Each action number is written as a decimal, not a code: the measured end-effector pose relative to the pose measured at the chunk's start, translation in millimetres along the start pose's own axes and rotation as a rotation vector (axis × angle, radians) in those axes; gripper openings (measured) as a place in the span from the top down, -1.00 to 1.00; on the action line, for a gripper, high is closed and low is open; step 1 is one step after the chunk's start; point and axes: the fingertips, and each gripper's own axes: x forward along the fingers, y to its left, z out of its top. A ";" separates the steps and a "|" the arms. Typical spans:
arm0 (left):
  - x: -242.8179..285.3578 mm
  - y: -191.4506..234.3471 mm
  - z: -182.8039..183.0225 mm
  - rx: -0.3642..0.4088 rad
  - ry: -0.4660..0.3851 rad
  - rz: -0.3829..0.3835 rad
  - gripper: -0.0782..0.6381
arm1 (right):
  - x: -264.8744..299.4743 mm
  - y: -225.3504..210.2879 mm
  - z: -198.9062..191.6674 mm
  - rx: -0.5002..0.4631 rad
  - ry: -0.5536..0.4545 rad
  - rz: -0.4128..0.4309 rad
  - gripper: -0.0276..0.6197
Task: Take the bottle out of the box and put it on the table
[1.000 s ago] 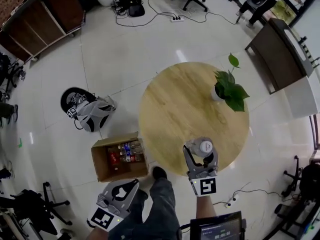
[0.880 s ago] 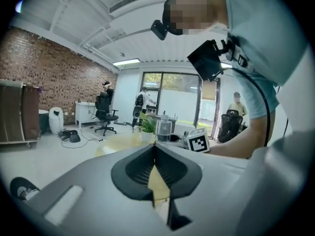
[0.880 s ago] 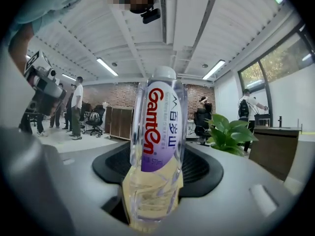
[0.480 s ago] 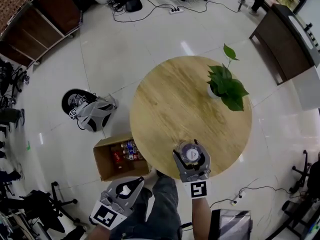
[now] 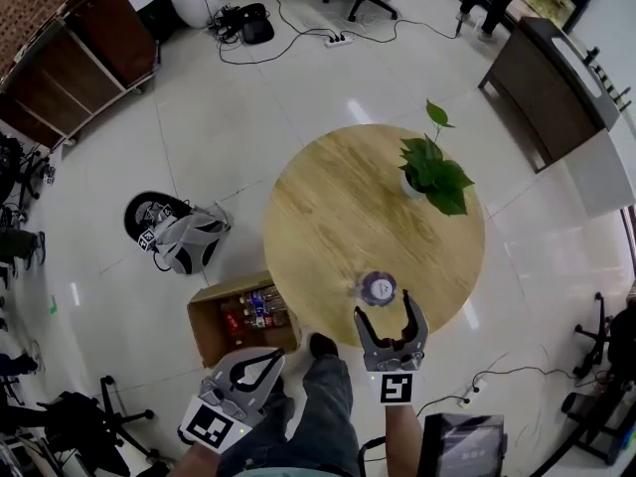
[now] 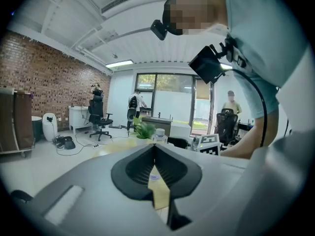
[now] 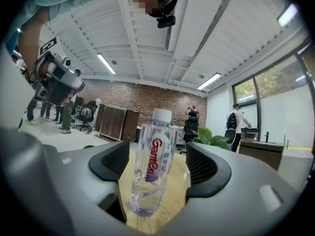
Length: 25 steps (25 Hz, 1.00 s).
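Observation:
A clear water bottle [image 5: 378, 287] with a white cap stands upright on the round wooden table [image 5: 328, 207], near its front edge. My right gripper [image 5: 391, 310] is just behind it. In the right gripper view the bottle [image 7: 151, 166] stands between the two pads [image 7: 114, 162], touching neither, and the jaws are opening. My left gripper [image 5: 266, 362] hangs low at the left, beside the person's leg, shut and empty. Its tips [image 6: 153, 149] meet in the left gripper view. The open cardboard box [image 5: 204, 328] sits on the floor left of the table with several bottles in it.
A potted green plant [image 5: 429, 167] stands on the table's far right side. A grey backpack [image 5: 184, 237] lies on the floor beyond the box. The person's leg and shoe [image 5: 318, 386] are between the box and the table. Chairs, cables and cabinets ring the room.
The right jaws have spread off the bottle and the gripper has drawn back toward the person, leaving the bottle standing on the table. The left gripper stays shut and has shifted only a little.

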 end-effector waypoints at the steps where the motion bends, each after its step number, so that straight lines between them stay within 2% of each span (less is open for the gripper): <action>1: -7.9 -1.7 3.7 0.006 -0.010 -0.008 0.75 | -8.7 3.0 13.1 -0.014 -0.006 -0.011 -0.18; 5: -50.0 -11.7 26.6 0.052 -0.067 -0.053 0.75 | -40.5 42.7 75.9 -0.072 -0.014 -0.007 -0.15; 12: -134.3 -29.7 74.9 0.106 -0.242 -0.074 0.75 | -73.0 150.1 180.0 -0.164 -0.019 0.099 0.15; 15: -165.8 -36.2 92.3 0.116 -0.309 -0.086 0.75 | -84.9 183.6 217.5 -0.210 -0.025 0.103 0.15; 17: -186.3 -40.7 102.2 0.121 -0.338 -0.096 0.75 | -93.6 204.0 241.9 -0.209 -0.043 0.088 0.16; 19: -204.1 -45.5 109.7 0.130 -0.363 -0.109 0.75 | -104.8 222.3 258.0 -0.221 -0.043 0.074 0.18; 22: -225.4 -50.5 114.8 0.110 -0.405 -0.115 0.75 | -122.5 244.3 256.6 -0.293 0.054 0.080 0.24; 25: -243.0 -55.8 112.9 0.099 -0.413 -0.132 0.75 | -135.2 263.1 263.9 -0.299 0.048 0.067 0.27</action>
